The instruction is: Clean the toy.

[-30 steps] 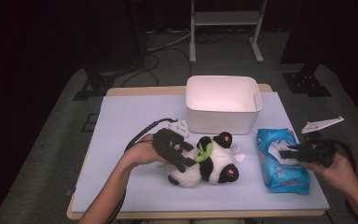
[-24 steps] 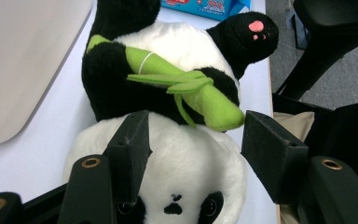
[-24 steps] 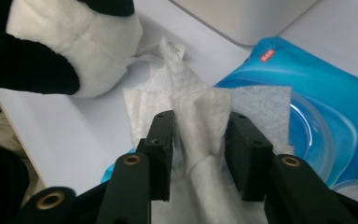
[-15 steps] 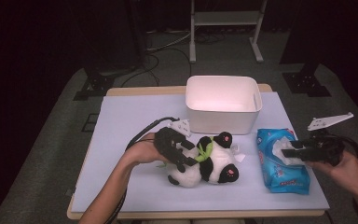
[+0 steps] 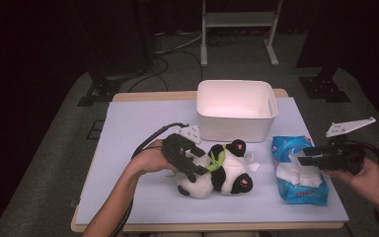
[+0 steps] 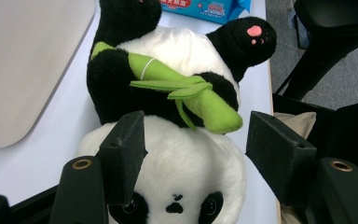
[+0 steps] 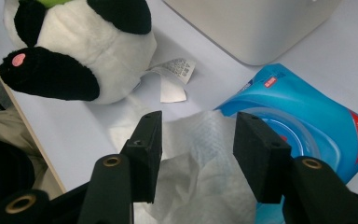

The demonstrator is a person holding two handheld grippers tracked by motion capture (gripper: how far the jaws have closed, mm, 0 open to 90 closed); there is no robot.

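A plush panda lies on its back on the white table mat, hugging a green bamboo stalk. My left gripper straddles its head; the jaws have just been opening and stand apart at either side of the head, not squeezing it. On the right lies a blue wet-wipe pack with a white wipe pulled partly out. My right gripper hovers just above that wipe; its jaws have just been opening and hold nothing.
A white plastic bin stands behind the panda, near the mat's far edge. The panda's sewn-in label lies flat between the toy and the pack. The table's front edge runs close below both hands.
My right gripper has lifted a little off the wipes and its jaws have parted. The left hand and the panda have stayed put.
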